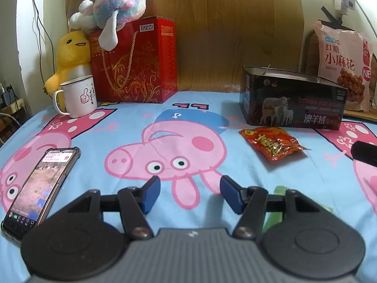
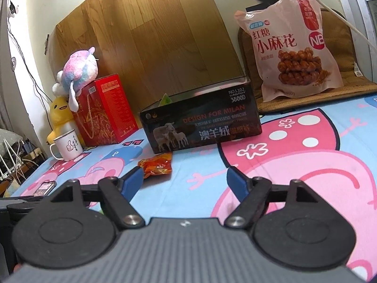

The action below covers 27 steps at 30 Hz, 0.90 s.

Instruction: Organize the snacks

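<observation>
A small red-orange snack packet (image 1: 273,145) (image 2: 156,165) lies flat on the cartoon-print cloth, just in front of an open black tin box (image 1: 292,101) (image 2: 202,122). A green packet corner (image 2: 165,99) sticks up inside the box. A bit of green wrapper (image 1: 280,189) shows behind my left gripper's right finger. My left gripper (image 1: 189,194) is open over the cloth with nothing between its blue pads. My right gripper (image 2: 186,184) is open too and empty; the red packet lies just beyond its left fingertip (image 2: 134,179). A big pink snack bag (image 1: 344,66) (image 2: 297,52) leans at the back right.
A phone (image 1: 37,188) with its screen lit lies at the left. A white mug (image 1: 77,96), a red gift box (image 1: 136,63), a yellow plush (image 1: 70,54) and a pink-blue plush (image 1: 117,4) stand at the back left. A wooden board (image 1: 235,23) closes the back.
</observation>
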### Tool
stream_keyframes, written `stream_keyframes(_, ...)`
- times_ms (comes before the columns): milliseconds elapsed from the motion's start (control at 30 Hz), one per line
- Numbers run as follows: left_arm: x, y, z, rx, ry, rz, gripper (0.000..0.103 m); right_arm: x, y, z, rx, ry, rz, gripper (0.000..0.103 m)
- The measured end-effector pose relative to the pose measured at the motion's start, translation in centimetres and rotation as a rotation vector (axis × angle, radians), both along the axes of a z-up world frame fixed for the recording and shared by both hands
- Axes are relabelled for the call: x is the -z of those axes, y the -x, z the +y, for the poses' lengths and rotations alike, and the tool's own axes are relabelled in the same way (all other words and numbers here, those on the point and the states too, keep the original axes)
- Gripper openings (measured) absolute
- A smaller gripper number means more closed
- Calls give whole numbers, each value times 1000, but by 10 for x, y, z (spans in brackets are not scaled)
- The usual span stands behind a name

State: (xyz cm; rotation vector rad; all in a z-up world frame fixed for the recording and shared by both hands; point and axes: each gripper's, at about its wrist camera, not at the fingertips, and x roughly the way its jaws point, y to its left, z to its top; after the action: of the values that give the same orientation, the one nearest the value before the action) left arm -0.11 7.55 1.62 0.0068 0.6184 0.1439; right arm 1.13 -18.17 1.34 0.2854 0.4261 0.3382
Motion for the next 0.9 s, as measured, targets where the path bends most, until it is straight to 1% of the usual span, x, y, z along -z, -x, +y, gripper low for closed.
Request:
stream_keyframes(233, 1, -2, 2, 6, 21, 3, 59, 0, 0, 0, -14, -10, 0, 80)
stream_keyframes(400, -1, 2, 1, 17, 22, -22, 65, 0, 0, -2, -19, -25, -11, 81)
stream_keyframes(767, -2, -2, -1, 36, 19, -21, 67, 0, -1, -4, -40, -49, -19, 81)
stream_keyframes(900, -1, -3, -2, 42, 18, -19, 69, 0, -1, -5, -38, -53, -19, 82)
